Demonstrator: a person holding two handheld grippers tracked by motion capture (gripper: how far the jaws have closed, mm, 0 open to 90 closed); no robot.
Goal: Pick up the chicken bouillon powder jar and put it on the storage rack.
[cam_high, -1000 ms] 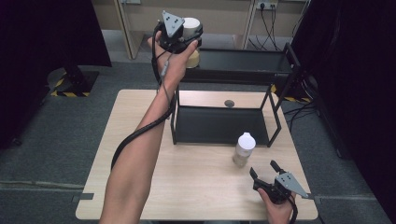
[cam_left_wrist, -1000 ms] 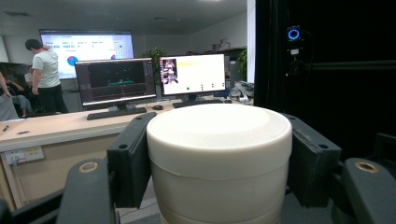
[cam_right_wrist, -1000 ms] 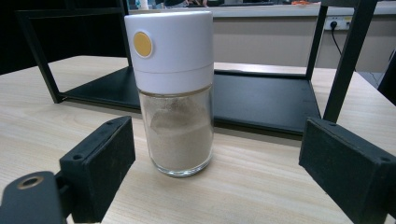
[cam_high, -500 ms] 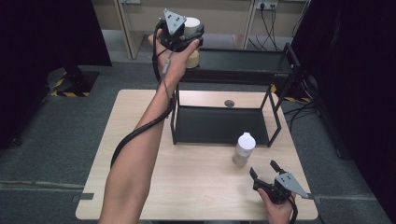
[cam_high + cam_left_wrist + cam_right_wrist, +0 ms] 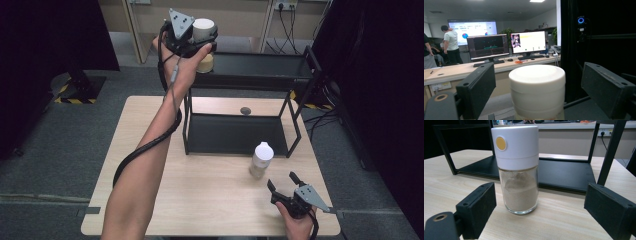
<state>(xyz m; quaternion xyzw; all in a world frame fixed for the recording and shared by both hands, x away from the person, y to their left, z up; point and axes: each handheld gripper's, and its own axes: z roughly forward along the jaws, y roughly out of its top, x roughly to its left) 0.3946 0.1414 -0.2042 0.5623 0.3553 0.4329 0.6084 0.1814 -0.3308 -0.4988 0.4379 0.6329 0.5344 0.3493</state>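
1. The left gripper (image 5: 200, 42) is raised at the left end of the top shelf of the black metal rack (image 5: 300, 77). Its two black jaws stand on both sides of a white-capped jar (image 5: 537, 88). In the left gripper view there is a gap between each jaw and the cap, so the jaws are apart and do not press the jar.
2. In this view the lower part of the jar is cut off by the picture edge. In the high view the hand and the grey plate hide most of it, so I cannot tell if the jar stands on the shelf.
3. The right gripper (image 5: 283, 183) is low on the wooden table (image 5: 210, 200), in front of the rack. Its jaws are wide apart and hold nothing.
4. A spice jar (image 5: 517, 167) with a white cap, a yellow round spot and pale powder inside stands upright on the table, just in front of the rack's lower shelf, between the right jaws but farther out, not touching them.
5. A small dark round thing (image 5: 245, 110) lies on the table behind the lower shelf; it is too small to identify.
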